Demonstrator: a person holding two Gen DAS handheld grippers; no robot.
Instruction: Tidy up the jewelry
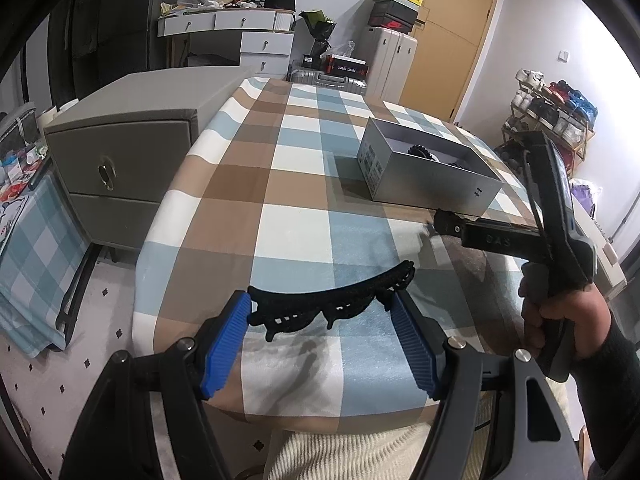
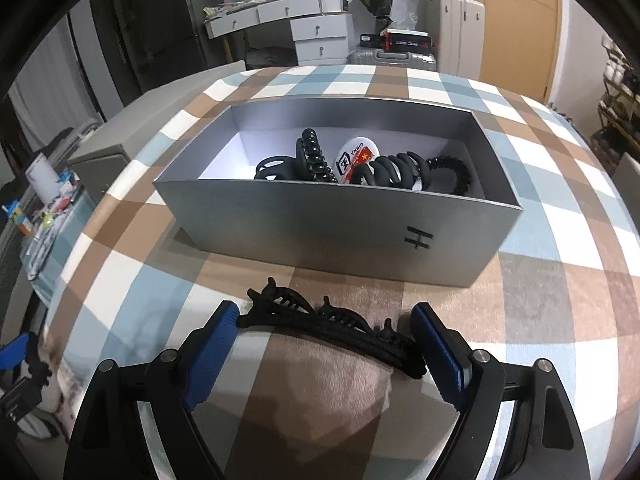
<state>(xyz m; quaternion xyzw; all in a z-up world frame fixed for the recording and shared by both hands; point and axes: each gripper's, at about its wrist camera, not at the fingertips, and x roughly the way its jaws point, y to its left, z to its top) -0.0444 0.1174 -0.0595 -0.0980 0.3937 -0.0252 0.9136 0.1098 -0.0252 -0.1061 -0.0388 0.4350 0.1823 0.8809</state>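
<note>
A lived-in bedroom at home. A bed under a checked blanket (image 1: 304, 184), a grey nightstand (image 1: 120, 168), a cluttered white dressing table (image 1: 240, 24), suitcases (image 1: 390, 60) and a shoe rack (image 1: 556, 116) show it

Left hand-held gripper (image 1: 322, 334) pinches black hair clip (image 1: 334, 304) above checked surface (image 1: 296, 184); right hand-held gripper (image 1: 442, 220) reaches beside grey box (image 1: 424, 178)

Between the blue pads of my left claw (image 1: 322, 338) a long black toothed hair clip (image 1: 340, 302) spans crosswise, gently curved, on my side of the grey box (image 1: 432, 184) and well apart from it. My right claw (image 2: 324, 354) spans a second black clip (image 2: 332, 328), just in front of the box (image 2: 332, 220). Inside lie several black claw clips (image 2: 308, 158) and a round white badge (image 2: 354, 158).
</note>
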